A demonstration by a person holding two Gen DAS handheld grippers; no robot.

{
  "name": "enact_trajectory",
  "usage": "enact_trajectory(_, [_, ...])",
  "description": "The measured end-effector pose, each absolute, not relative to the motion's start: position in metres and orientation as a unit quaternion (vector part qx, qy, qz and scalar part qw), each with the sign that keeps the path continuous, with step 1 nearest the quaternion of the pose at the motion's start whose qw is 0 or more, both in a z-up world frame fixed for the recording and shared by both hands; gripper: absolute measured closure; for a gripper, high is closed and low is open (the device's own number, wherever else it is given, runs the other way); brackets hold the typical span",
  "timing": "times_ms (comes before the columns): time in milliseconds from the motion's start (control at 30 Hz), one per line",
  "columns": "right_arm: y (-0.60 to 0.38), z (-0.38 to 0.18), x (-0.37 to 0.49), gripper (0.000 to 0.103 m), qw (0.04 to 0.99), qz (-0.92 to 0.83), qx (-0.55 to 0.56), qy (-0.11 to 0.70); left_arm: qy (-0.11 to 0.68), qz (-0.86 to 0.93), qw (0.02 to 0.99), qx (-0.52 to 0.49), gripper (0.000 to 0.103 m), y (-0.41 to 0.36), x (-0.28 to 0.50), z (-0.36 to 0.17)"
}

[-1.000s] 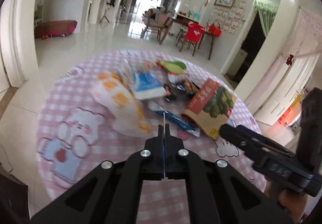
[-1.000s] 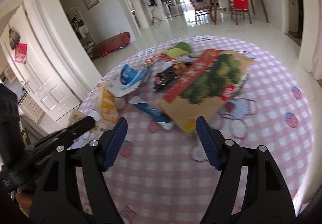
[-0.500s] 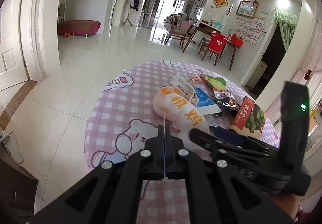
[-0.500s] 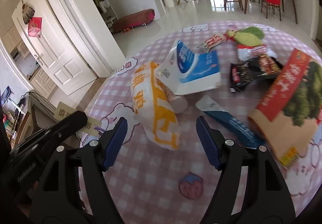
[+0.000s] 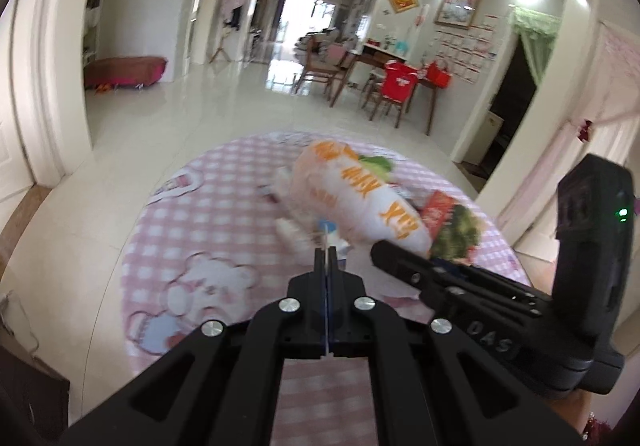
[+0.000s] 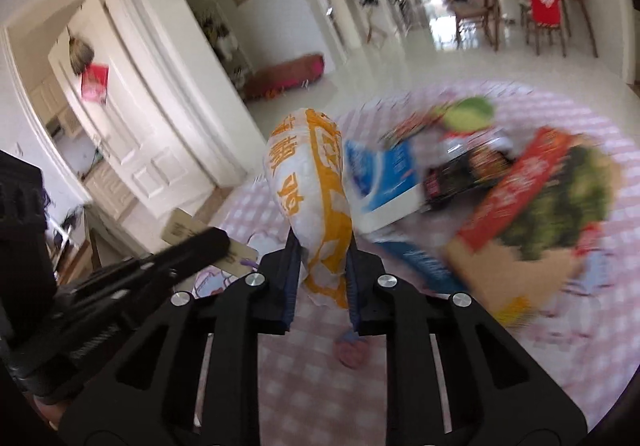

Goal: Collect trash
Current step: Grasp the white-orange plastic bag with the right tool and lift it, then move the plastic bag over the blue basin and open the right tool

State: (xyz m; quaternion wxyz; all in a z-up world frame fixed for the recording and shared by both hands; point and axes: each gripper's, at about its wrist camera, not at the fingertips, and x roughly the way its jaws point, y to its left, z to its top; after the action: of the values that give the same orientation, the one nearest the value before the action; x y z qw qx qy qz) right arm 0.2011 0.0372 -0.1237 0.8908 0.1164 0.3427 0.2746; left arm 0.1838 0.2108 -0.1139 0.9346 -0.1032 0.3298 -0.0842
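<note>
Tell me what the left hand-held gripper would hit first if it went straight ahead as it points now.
Probably the small blue and white wrapper just beyond the closed tips of the left hand-held gripper, with the orange and white bag behind it. Blur makes the depth uncertain.

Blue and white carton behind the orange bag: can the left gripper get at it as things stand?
Probably not directly. The left gripper is shut, and the orange and white bag, in the closing right gripper, hangs between it and the blue and white carton.
</note>
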Motion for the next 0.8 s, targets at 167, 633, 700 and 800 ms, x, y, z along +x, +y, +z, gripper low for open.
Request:
enact_trajectory(167, [-0.041,-0.110,0.175,0.083,0.910,0.232,0.152,0.308,0.323,-0.141,0.933,-0.070,0.102,0.141,0.184,-0.098])
enact_trajectory(633, [-0.289,-0.135,0.095,0.083,0.941,0.007,0.228,0.251,0.360,-0.318,0.876,0.041,0.102,-0.115,0.197,-0.113])
enact_trajectory(700, [-0.321,-0.145,0.087,0.083,0.938,-0.023,0.240,0.250,0.371,-0.340,0.862,0.054,0.102,-0.153,0.200,-0.124])
enact_trajectory(800, [-0.360,-0.161,0.074,0.083,0.932,-0.066,0.257,0.248,0.384,-0.363,0.846,0.067,0.102,-0.195,0.204,-0.138])
